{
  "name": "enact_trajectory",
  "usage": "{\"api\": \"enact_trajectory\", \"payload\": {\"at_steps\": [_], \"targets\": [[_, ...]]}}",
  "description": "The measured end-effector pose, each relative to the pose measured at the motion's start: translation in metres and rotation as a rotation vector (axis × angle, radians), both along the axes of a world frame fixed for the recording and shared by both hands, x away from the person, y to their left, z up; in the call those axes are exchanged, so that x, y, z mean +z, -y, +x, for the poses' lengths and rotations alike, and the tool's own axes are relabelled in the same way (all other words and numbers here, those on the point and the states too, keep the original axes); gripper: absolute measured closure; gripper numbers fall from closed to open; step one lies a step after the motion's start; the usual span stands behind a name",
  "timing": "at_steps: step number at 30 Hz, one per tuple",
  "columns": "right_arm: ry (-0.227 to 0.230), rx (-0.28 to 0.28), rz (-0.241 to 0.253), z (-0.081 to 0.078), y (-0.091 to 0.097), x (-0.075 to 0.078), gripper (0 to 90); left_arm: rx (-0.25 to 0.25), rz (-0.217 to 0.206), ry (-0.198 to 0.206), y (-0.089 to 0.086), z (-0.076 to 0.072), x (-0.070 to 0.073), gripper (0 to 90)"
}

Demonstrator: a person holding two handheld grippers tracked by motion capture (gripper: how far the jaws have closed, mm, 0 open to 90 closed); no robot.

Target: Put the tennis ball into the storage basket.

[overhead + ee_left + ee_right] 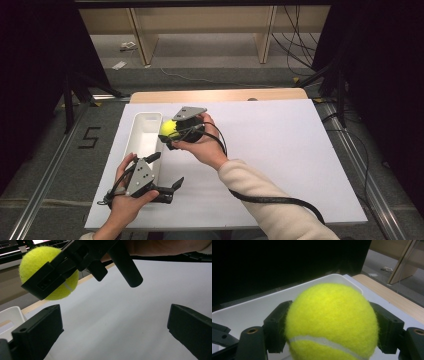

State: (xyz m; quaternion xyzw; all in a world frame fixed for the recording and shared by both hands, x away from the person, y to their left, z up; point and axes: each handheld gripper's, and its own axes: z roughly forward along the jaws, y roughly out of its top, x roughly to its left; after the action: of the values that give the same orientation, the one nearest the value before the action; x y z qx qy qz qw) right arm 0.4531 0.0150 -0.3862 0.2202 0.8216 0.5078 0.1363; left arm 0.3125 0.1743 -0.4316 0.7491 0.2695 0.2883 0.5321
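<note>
1. While it rests low near the table's front edge, the left gripper (167, 172) has its jaws spread wide with nothing between them.
2. Just beside it lies the white tray (136, 131).
3. Above the tray's right rim, the right gripper (169, 131) clamps the tennis ball (168, 128) between both jaws.

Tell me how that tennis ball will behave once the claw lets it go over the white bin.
The tennis ball is round and fuzzy, so it will probably bounce, then roll inside the white bin. Its felt likely grips the right claw well. It looks light and hardly squashed.
</note>
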Motion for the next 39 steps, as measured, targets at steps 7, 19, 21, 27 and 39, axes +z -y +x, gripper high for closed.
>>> {"api": "enact_trajectory", "payload": {"at_steps": [7,19,21,27,39], "targets": [[0.003,0.003,0.005,0.001,-0.003,0.004,27.0,0.000,0.002,0.000,0.000,0.000,0.000,0.0],[0.002,0.007,0.008,0.002,-0.009,0.005,27.0,-0.001,0.003,0.002,0.000,0.000,0.000,0.0],[0.001,0.010,0.004,0.003,-0.010,0.005,27.0,-0.001,0.003,0.002,0.000,0.000,0.000,0.0],[-0.002,0.014,0.001,0.004,-0.013,0.006,27.0,-0.002,0.002,0.002,0.000,0.000,0.000,0.0],[0.003,0.019,0.008,0.006,-0.019,0.010,27.0,-0.001,0.004,0.003,0.000,0.000,0.000,0.0]]}}
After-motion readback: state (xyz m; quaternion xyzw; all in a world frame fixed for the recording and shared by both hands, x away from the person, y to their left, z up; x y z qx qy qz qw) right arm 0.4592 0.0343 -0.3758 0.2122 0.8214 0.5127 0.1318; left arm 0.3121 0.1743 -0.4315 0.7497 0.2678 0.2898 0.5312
